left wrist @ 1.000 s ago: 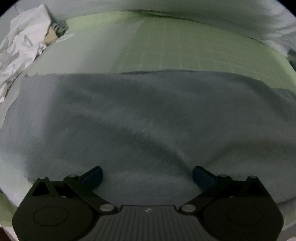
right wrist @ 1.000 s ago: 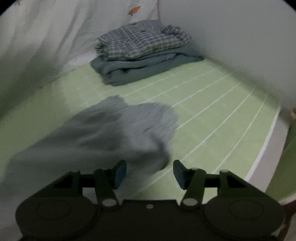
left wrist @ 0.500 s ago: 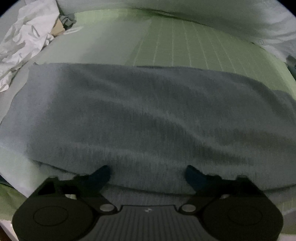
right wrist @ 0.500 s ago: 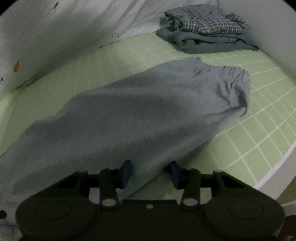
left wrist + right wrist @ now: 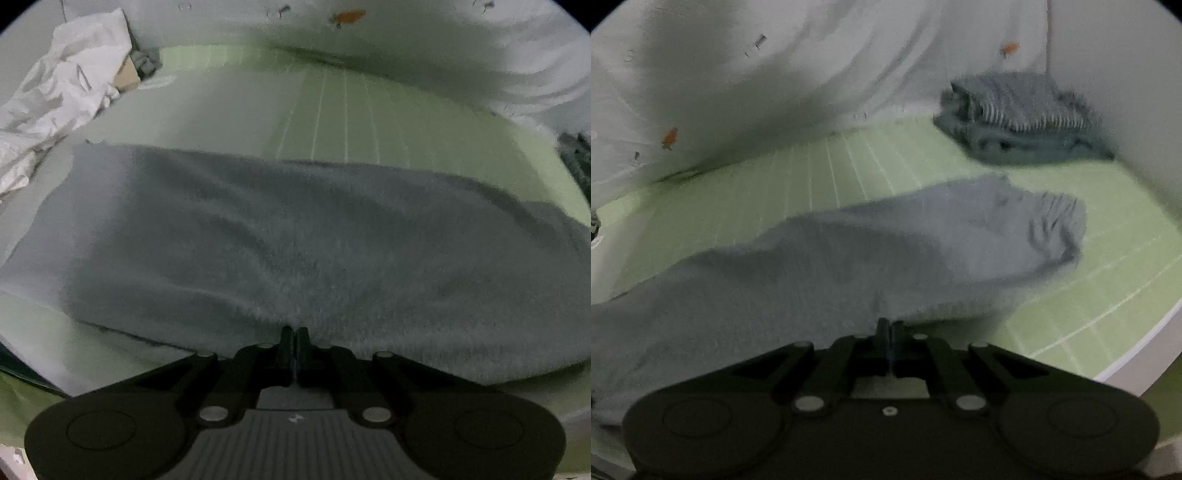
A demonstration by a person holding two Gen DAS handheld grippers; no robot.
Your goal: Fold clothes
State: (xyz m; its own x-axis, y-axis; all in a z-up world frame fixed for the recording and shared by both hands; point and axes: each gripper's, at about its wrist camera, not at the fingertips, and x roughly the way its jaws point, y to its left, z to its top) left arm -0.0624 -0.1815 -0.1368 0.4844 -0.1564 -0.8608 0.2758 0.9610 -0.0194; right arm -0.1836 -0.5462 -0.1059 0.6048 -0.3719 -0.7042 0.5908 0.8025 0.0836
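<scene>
Green gridded bed sheet (image 5: 332,110) runs under one grey garment (image 5: 295,236), which lies spread across the bed with its gathered waistband end (image 5: 1052,229) toward a blurred stack (image 5: 1019,118) of folded clothes by the wall. Both grippers, left (image 5: 294,334) and right (image 5: 889,326), have their fingers clenched on the garment's near edge, the pinched cloth hidden between them. Crumpled white cloth (image 5: 62,92) sits at the far left, with open sheet beyond the garment.

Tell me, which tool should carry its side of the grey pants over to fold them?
Probably the right tool. It is shut on the grey pants near the waistband end, with bare green mat beside it. The left tool also grips the near edge and could hold steady.
</scene>
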